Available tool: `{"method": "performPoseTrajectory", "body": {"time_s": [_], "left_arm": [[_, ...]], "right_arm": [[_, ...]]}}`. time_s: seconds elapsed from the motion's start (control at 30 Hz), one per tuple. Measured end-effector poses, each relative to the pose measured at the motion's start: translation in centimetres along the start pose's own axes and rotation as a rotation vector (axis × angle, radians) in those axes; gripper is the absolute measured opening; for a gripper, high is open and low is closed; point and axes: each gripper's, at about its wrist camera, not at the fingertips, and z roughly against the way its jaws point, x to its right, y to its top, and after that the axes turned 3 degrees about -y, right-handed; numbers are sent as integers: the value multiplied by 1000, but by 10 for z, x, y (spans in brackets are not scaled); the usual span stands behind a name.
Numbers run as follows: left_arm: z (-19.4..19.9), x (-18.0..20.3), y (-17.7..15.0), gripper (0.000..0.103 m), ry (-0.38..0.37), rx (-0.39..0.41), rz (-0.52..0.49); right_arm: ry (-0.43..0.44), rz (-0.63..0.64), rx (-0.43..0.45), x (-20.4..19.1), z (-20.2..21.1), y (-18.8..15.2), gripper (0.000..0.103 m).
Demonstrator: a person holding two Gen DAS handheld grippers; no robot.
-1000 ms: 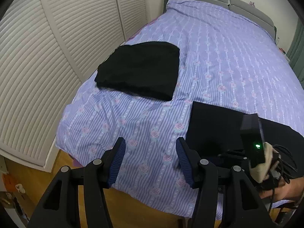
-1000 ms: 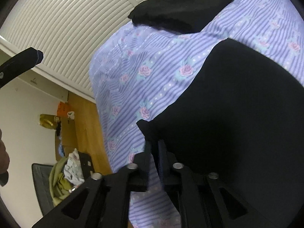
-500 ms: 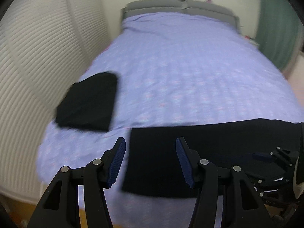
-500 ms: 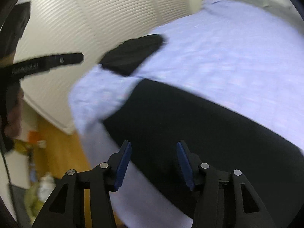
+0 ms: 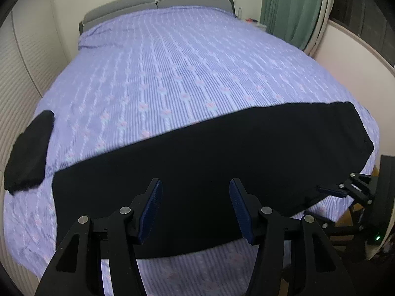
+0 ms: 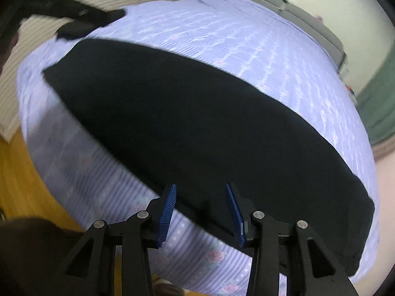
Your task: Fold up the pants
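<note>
From the left wrist view, the left gripper (image 5: 195, 207) is hovering over the near edge of the bed (image 5: 187, 56), its blue-padded fingers (image 5: 154, 204) standing well apart with nothing between them. Beneath and ahead of it, the black pants (image 5: 209, 153) are lying as one long flat band across the foot of the striped floral bedspread, running from the left edge toward the right corner. That layout looks deliberate — smoothed lengthwise so that an end can be carried over onto the other. At the far right, the right gripper (image 5: 345, 188) is sitting just beside the pants' right end, near the mattress edge. A second dark garment, already folded (image 5: 29, 151), is resting at the bed's left side, well apart from the pants, likely parked out of the working area.

From the right wrist view, the right gripper (image 6: 201, 209) is also hanging with its jaws spread and empty, the near hem of the pants (image 6: 197, 123) showing between its pads (image 6: 167, 212). The picture is blurred, so contact with the cloth cannot be judged. The left gripper (image 6: 74, 12) is crossing the upper left corner — roughly over the pants' far end, which suits a two-ended pickup for the next fold.
</note>
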Motion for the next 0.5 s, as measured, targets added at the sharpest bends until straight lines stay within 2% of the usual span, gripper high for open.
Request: {"method": "performPoseTrajectory", "body": {"time_s": [0.1,0.23,0.33,0.4,0.43,0.47,0.5], "left_arm": [[-6,3,-4,56,8,-27,7],[-10,3,-9,56,26,-35,22],[-14,0,-11,56,34,-34,42],[-15,-2,-13,56,37,-34,51],[-16,-3,-14,56,37,-33,60],[-16,-4,-15,56,34,-33,68],[-17,-5,-16,56,33,-32,73]], "right_arm": [[-5,76,-2,-5,-9,-7,42],[-14,111,-31,-1,-24,-11,36],[-23,141,-63,2,-37,-13,35],[-27,160,-63,2,-42,-11,25],[-23,158,-65,3,-43,-9,24],[-17,152,-61,4,-43,-7,14],[-17,149,-54,5,-41,-5,9]]}}
